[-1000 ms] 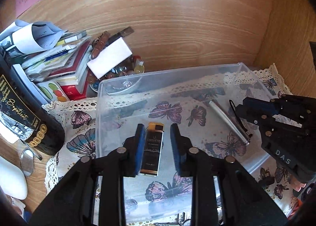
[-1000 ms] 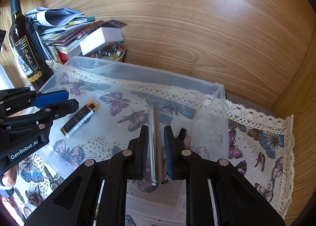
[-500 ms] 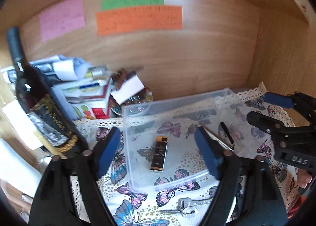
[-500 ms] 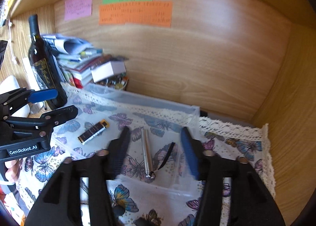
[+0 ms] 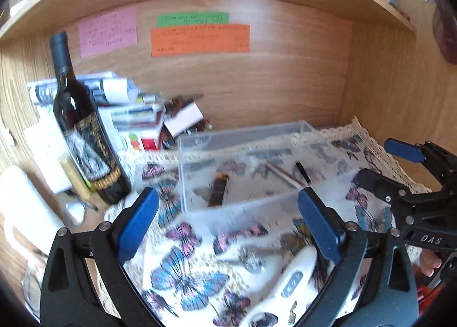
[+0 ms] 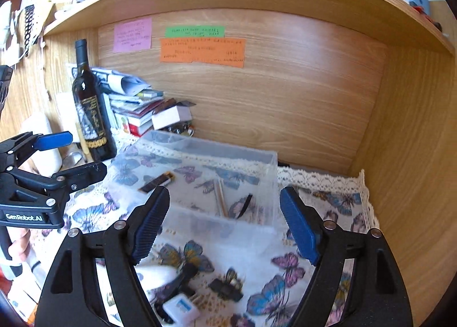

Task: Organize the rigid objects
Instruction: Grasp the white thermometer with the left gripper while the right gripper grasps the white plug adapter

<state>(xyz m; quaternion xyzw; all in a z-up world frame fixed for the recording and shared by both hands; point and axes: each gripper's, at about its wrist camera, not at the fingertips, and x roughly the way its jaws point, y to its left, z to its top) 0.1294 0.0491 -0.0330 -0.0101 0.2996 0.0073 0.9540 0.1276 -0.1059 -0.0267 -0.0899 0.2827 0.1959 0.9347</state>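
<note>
A clear plastic box (image 5: pixel 242 134) (image 6: pixel 268 161) stands on a butterfly-print cloth. In it lie a black and gold lighter (image 5: pixel 219 189) (image 6: pixel 157 181) and a silver pen with a black strap (image 5: pixel 284 174) (image 6: pixel 221 198). My left gripper (image 5: pixel 227 219) is open and empty, pulled back in front of the box. My right gripper (image 6: pixel 224 221) is open and empty, also back from the box. On the cloth near me lie keys (image 5: pixel 251 259), a white remote-like device (image 5: pixel 288 281), a white plug adapter (image 6: pixel 181 308) and a small black and brass item (image 6: pixel 228 284).
A wine bottle (image 5: pixel 82 127) (image 6: pixel 91 109) stands left of the box. A stack of books and papers (image 5: pixel 128 109) with a white box (image 6: pixel 170 117) sits behind it. Wooden walls close the back and right. A shelf runs overhead.
Both grippers let go, the left of the lighter and the right of the pen, opened wide, and pulled back and up from the box. Keys and other items near me have come into view.
</note>
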